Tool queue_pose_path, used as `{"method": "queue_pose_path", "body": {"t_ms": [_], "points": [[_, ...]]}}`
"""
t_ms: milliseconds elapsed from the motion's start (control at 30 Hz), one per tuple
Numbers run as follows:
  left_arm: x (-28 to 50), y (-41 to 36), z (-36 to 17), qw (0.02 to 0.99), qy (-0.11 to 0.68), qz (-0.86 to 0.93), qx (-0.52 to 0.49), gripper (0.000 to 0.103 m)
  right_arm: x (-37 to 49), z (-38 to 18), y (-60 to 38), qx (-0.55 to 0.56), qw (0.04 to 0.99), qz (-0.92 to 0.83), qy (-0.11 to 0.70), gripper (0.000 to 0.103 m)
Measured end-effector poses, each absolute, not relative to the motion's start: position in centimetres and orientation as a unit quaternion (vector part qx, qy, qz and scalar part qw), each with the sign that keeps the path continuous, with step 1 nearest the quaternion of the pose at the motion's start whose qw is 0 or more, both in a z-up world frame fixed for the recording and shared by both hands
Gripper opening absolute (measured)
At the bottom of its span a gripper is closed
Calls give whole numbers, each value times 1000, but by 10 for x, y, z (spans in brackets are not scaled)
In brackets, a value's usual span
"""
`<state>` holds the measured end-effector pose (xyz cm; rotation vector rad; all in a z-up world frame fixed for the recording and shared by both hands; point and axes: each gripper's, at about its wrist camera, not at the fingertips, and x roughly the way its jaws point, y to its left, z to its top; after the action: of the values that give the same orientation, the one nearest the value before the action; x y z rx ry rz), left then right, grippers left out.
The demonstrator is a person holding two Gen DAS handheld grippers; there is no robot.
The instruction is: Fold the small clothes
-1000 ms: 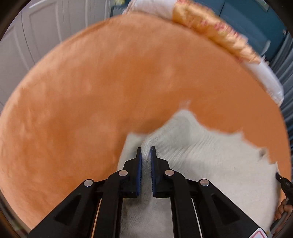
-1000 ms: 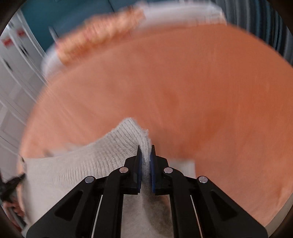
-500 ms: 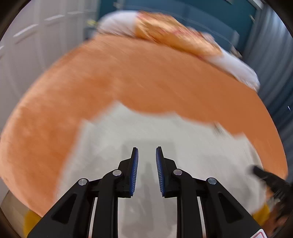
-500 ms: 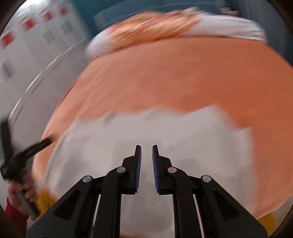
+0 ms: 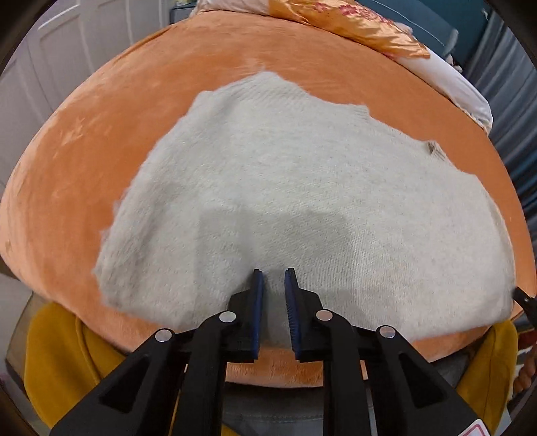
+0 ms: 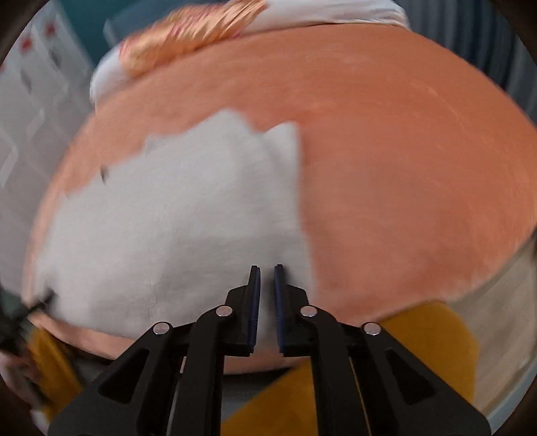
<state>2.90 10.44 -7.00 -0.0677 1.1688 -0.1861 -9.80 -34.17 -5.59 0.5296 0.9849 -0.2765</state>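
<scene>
**Both claws above a cream knit garment laid on an orange bed.**
Left wrist view: the left claw (image 5: 273, 273) hangs over the garment's (image 5: 302, 187) near hem, pointing steeply down, jaws slightly apart and empty; the bed (image 5: 100, 141) surrounds the knit. Right wrist view (blurred): the right claw (image 6: 266, 270), its jaws just opening, empty, sits above the right edge. Advisable next: grip matching corners evenly, keeping edges aligned.

bedroom: orange bed (image 5: 100, 141), pillows (image 5: 352, 23), wardrobe doors (image 5: 67, 50).
</scene>
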Motion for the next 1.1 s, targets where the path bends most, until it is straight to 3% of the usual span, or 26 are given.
{"method": "queue_pose_path", "body": {"t_ms": [33,67,200,233,267,300,433,500,567,633,833,933,1100], "points": [[28,102,-70,831,549,-82,-30,17,-111,-54,-354,265,838,-139,456,36],[27,101,-72,832,549,-78,-29,17,-121,-54,-362,275,837,-139,452,45],[23,90,-71,834,547,-65,-13,16,-108,-77,-356,299,817,-111,481,45],[23,92,-71,834,548,-65,-10,16,-100,-79,-351,298,814,-110,487,42],[24,93,-71,833,549,-65,-9,16,-96,-79,-346,295,814,-102,489,16],[24,98,-71,832,550,-65,-11,16,-93,-72,-335,294,819,-95,484,10],[24,101,-69,829,555,-64,-24,16,-109,-5,-320,256,881,-78,389,9],[21,101,-70,829,555,-62,-21,16,-105,-10,-322,207,879,-98,419,9],[21,97,-72,830,554,-59,-15,16,-98,-51,-332,180,843,-130,490,8],[21,95,-74,830,555,-56,-14,16,-98,-93,-346,219,804,-134,536,8],[22,97,-74,829,556,-56,-20,16,-96,-63,-340,219,805,-160,528,11],[22,96,-74,830,556,-54,-14,16,-104,-28,-329,198,827,-207,484,14],[21,93,-74,832,552,-52,-4,16,-77,10,-255,131,870,-89,467,13]]}}
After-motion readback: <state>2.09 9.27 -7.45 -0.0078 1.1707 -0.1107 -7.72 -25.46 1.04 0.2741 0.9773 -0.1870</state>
